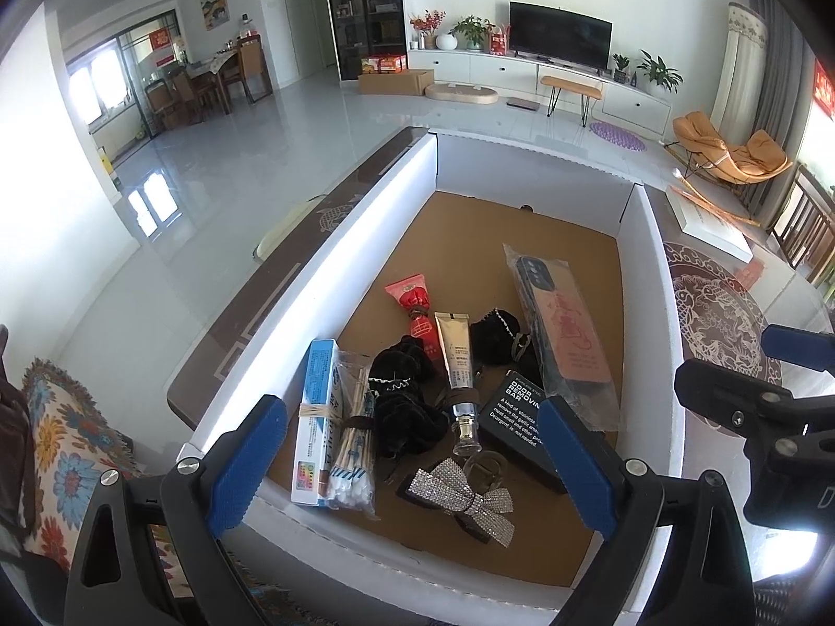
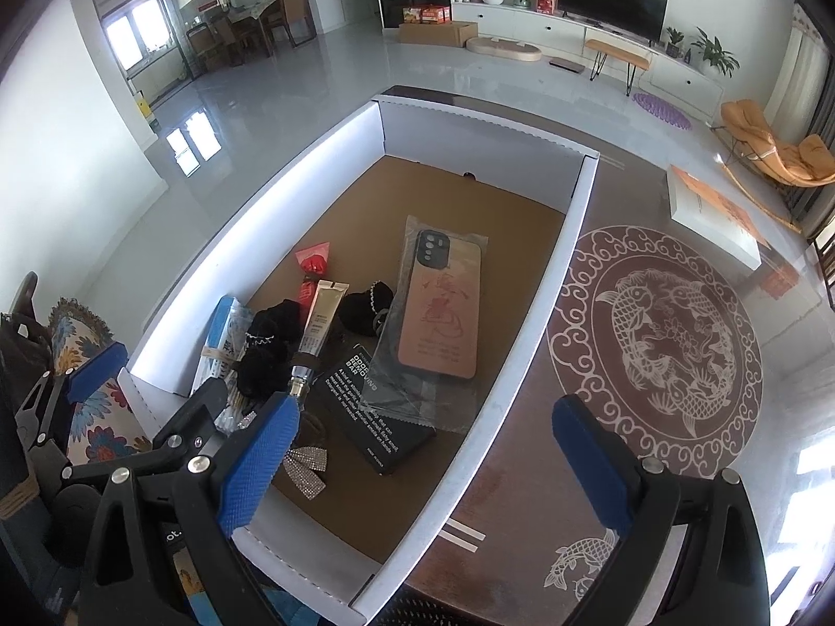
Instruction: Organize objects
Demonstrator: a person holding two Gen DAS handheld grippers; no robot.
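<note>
Both jaws stand apart and hold nothing. Left gripper point(image 1: 412, 464) hangs over the near end of the white box point(image 1: 313, 281), nearer than the right gripper point(image 2: 425, 456); the rhinestone bow point(image 1: 462, 495) lies between its fingers, long axis crosswise, glittering silver on a black clip.

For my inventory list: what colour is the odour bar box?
Black with white lettering; clearest in the right wrist view.

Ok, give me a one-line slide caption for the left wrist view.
Open left hand-held gripper poised over a white box holding a rhinestone bow, cotton swabs and a bagged phone case.
</note>
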